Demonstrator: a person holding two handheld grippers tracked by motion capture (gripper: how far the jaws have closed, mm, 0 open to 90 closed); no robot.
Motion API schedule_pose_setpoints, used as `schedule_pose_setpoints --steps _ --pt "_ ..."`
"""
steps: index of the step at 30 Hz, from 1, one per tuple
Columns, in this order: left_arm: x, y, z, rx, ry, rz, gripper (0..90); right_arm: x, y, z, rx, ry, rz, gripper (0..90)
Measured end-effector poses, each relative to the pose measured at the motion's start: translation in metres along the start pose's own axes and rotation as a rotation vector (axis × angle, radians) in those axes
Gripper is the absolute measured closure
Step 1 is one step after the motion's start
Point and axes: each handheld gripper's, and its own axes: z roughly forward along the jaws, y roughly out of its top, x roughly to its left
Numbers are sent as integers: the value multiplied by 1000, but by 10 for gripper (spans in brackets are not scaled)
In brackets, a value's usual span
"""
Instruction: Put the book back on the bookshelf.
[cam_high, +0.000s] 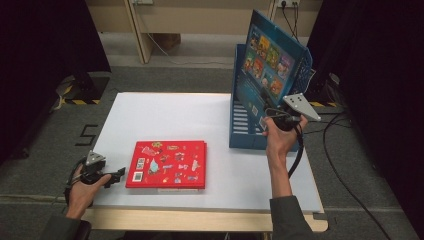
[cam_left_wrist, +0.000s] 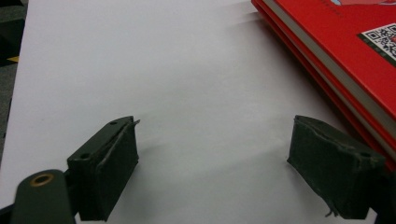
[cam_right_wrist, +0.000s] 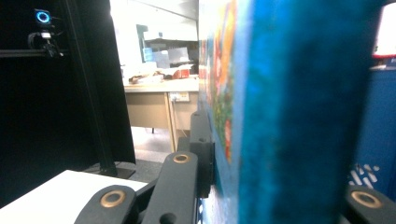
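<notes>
Blue book (cam_high: 267, 62): stiff, broad, top-heavy; pinch low edge, above the blue file rack (cam_high: 240, 122).
Right gripper (cam_high: 274, 116): clamped on it.
Left gripper (cam_high: 119, 174): spread, empty.

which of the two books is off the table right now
The blue book. The right gripper holds it upright over the blue file rack, while the red book lies flat on the table.
</notes>
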Motion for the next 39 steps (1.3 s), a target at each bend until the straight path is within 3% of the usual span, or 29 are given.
schedule_pose_setpoints --steps 10,16,20,22,27,33,39 --pt "-1 0 1 2 -3 -1 148 -1 -12 45 48 -62 30 820" --pt "0 0 0 -2 1 -10 147 1 -17 60 68 -110 17 819" --pt "0 0 0 -1 -6 -9 148 3 -23 70 71 -120 63 817" --pt "-1 0 0 0 -10 -9 147 4 -24 75 84 -135 42 816" --pt "-1 0 1 1 -14 -6 148 9 -31 88 93 -145 45 813" --pt "-2 -1 0 0 -16 -7 148 17 -38 91 89 -169 3 813" --pt "-2 -1 0 0 -15 -5 148 24 -45 93 97 -175 14 807"
